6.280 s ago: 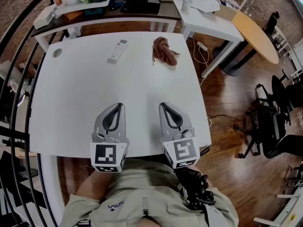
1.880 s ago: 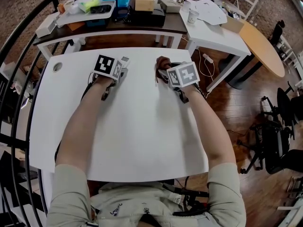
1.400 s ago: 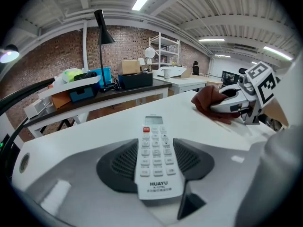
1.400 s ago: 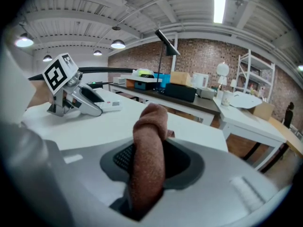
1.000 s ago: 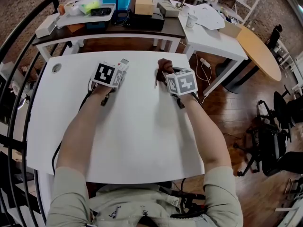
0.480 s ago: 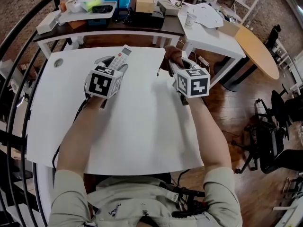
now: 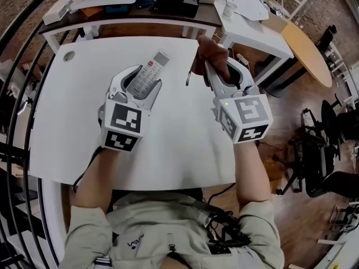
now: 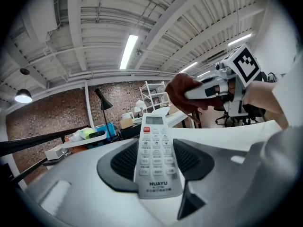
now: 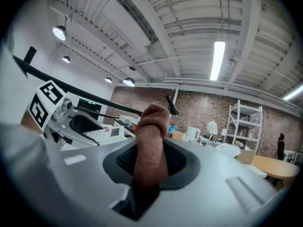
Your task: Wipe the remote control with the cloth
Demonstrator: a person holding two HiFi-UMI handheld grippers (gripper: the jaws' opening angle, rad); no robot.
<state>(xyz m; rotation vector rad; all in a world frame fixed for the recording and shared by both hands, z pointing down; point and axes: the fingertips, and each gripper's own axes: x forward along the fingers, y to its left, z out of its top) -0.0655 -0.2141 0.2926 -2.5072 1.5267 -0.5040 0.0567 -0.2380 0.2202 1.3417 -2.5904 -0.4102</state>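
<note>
Two hand-held grippers over the white table [image 7: 67, 111], seen from the head and along each pair of jaws. The left gripper [image 7: 143, 78] is closed at middling width on the remote control [image 7: 150, 67], gripping its lower end across the width; the white remote lies button side up, and its display end and red button stick out past the jaw tips toward the table's far edge. It is held above the far middle of the table and does not touch it. The right gripper [image 7: 223, 67] is closed narrowly on the cloth [image 7: 210, 50], a brown bunched roll that rises from between the pads and droops over the jaw tips; it hangs above the table's far right corner, beside the remote but apart from it. Both marker cubes face the head camera above the middle of the table, and the person's bare forearms [image 7: 98, 178] reach in from its near edge. A small grey disc [image 7: 69, 55] sits at the table's far left corner. Behind the far edge stands a dark bench [image 7: 140, 11] loaded with boxes and a tray; to the table's far right are a smaller white table [image 7: 255, 29] with a paper cup [image 7: 228, 8] and, beyond it, a round wooden table [image 7: 305, 43].
</note>
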